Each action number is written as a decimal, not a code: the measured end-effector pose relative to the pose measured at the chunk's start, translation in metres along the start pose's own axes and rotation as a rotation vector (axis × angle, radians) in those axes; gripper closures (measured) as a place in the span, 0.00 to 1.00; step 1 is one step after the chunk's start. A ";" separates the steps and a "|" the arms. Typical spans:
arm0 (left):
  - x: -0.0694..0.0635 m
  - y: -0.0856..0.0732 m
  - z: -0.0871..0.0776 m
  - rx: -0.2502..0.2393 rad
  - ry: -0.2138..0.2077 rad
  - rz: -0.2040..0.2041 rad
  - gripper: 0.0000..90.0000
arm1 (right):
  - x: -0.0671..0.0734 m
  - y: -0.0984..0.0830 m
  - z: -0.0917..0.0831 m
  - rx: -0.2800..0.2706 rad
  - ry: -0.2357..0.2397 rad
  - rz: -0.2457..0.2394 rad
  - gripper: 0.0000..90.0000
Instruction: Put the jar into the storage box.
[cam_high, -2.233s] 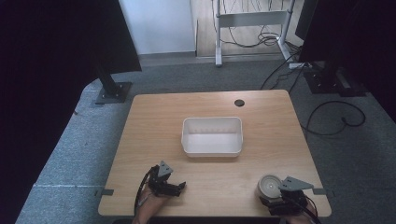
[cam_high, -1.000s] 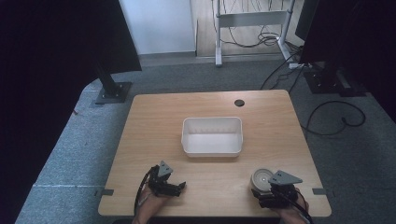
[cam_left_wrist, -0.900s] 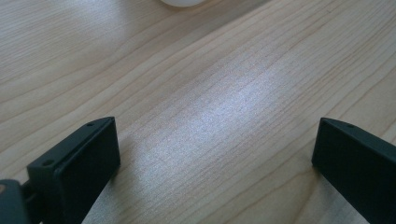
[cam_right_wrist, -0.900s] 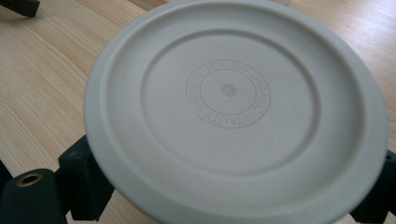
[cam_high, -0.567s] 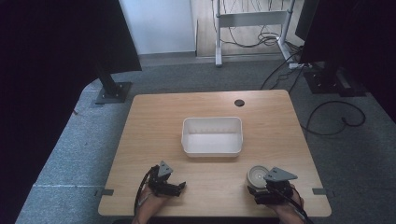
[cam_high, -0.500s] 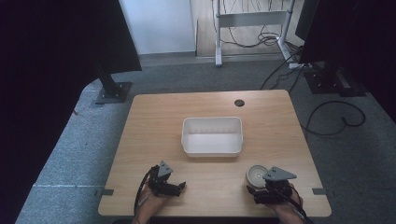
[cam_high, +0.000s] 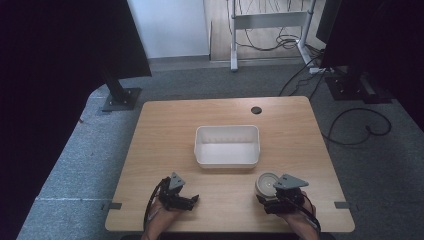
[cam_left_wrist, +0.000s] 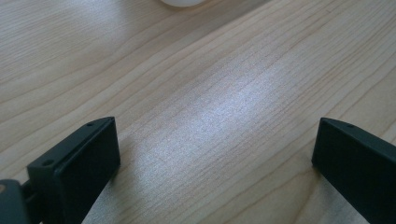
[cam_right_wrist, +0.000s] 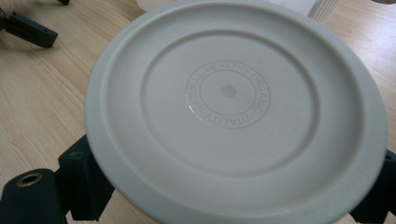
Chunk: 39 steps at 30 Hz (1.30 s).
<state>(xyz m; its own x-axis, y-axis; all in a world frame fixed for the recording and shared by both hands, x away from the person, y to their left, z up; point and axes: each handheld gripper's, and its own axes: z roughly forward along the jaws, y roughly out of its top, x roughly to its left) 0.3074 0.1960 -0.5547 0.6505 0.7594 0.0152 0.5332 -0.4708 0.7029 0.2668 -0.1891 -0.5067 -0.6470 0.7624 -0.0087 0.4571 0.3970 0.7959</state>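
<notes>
Leftward along the near edge of the wooden table (cam_high: 165, 135), the right gripper (cam_high: 280, 197) has carried a round white lidded container (cam_high: 267, 184) from the table's near right corner to a spot just in front of the white rectangular bin (cam_high: 227, 146), slightly right of its centre. Seen from the high view, the container sits between the gripper's jaws at the front of the tool, with the person's right hand (cam_high: 300, 220) behind it. In the right gripper view the container's lid (cam_right_wrist: 233, 100) takes up most of the picture, its centre embossed with a ring of lettering, and a black jaw shows at each lower corner, pressed against the rim, so the gripper is clamped on the container. Whether the container is lifted clear of the tabletop or sliding on it is hard to judge from these angles. The left gripper (cam_high: 175, 195) rests on the table near the left front edge; in the left gripper view its jaws stand wide apart over bare wood grain, holding nothing. The bin looks empty. Judging from this, the pickup is done and the carry toward the bin is partly done; what seems to remain is lifting the container over the bin's near wall, lowering it inside and letting go.
</notes>
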 end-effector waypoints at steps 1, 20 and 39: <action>0.000 0.000 0.000 0.000 0.000 0.000 0.01 | 0.000 0.001 0.001 -0.002 0.002 -0.001 0.11; 0.000 0.000 0.000 0.000 0.000 0.000 0.01 | 0.007 0.024 0.017 -0.024 0.035 -0.024 0.11; 0.000 0.000 0.000 -0.001 0.000 -0.001 0.01 | 0.017 0.058 0.040 -0.053 0.082 -0.053 0.11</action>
<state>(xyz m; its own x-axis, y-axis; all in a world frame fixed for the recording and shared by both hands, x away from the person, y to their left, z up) 0.3074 0.1960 -0.5548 0.6500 0.7598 0.0147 0.5333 -0.4699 0.7034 0.3064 -0.1326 -0.4844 -0.7180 0.6960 -0.0039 0.3896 0.4065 0.8264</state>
